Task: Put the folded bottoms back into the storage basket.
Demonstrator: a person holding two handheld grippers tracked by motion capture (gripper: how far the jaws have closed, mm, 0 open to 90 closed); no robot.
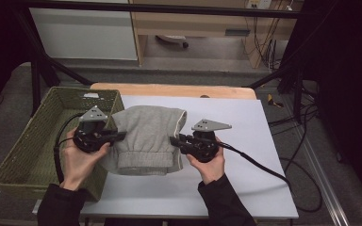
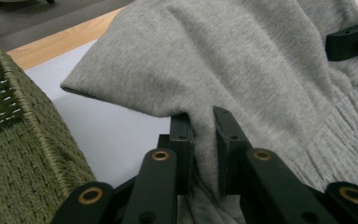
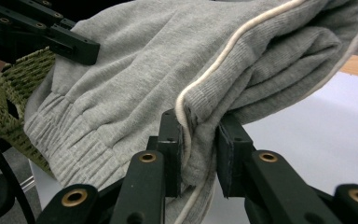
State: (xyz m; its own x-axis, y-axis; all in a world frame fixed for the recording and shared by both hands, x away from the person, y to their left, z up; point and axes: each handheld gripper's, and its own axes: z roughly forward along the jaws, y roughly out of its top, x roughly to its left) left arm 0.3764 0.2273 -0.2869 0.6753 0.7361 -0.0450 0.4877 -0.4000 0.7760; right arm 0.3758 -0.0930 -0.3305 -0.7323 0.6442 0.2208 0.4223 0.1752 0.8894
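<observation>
A folded grey sweatshirt (image 1: 146, 139) with a ribbed hem and a white cord hangs between the two grippers over the white table sheet (image 1: 245, 188). My left gripper (image 1: 121, 136) is shut on its left edge; in the left gripper view the grey sweatshirt (image 2: 242, 65) is pinched between the black jaws of the left gripper (image 2: 203, 135). My right gripper (image 1: 172, 140) is shut on its right edge. In the right gripper view the jaws of the right gripper (image 3: 200, 135) clamp the thick folded sweatshirt (image 3: 135, 74) beside the white cord (image 3: 214, 65).
A green woven basket (image 1: 28, 141) stands at the table's left edge, right beside the left hand. The white sheet extends to the right and front. A wooden table edge (image 1: 169, 89) runs behind it. Cables (image 1: 301, 155) lie on the floor at right.
</observation>
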